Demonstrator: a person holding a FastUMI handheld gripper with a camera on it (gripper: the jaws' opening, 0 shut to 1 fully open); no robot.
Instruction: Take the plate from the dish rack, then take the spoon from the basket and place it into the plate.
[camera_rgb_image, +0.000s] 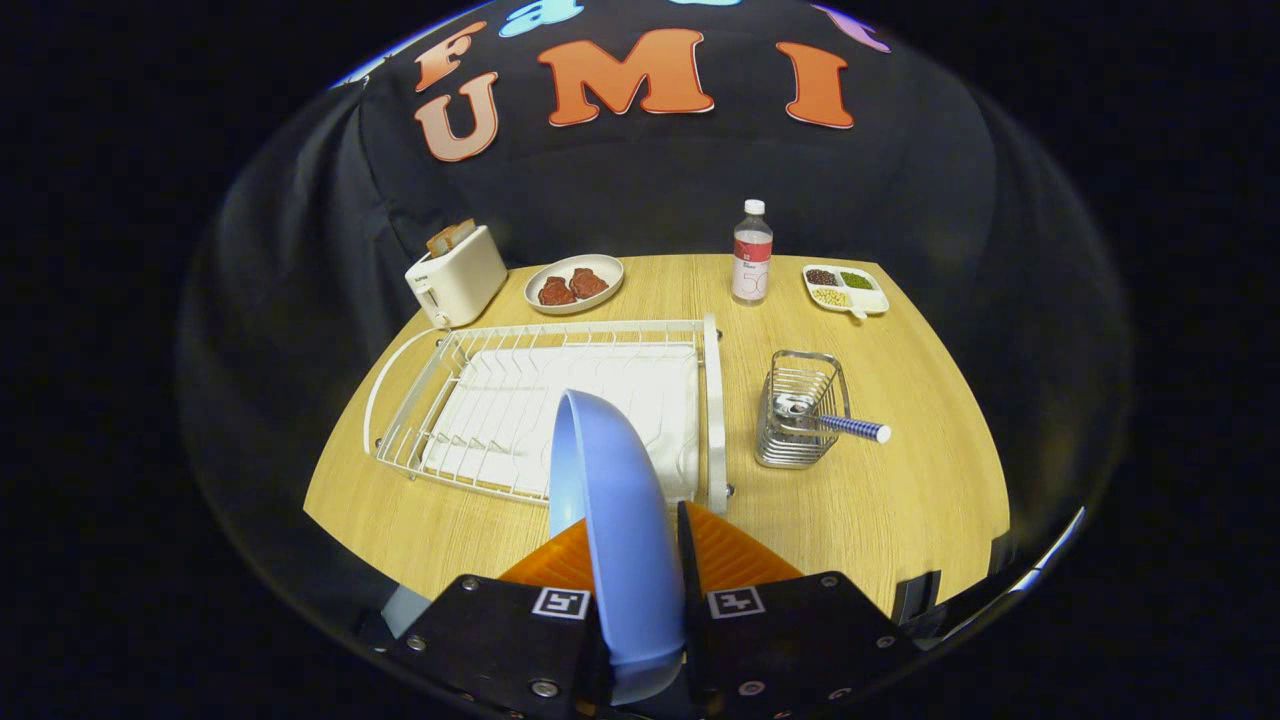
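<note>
1. Gripper view: the gripper (633, 560) pinches the blue plate (615, 500) edge-on between both fingers — the plate stands upright, lifted above the near edge of the white dish rack (560, 405).
2. The rack lies on the wooden table (900, 500), just beyond the fingers.
3. Right of the rack, a wire basket (800, 425) holds the spoon (830, 418) (bowl inside, striped handle poking out over the rim).
4. Farther back — a toaster (455, 275), a plate of meat (574, 284), a bottle (752, 253) and a divided dish (846, 289).
</note>
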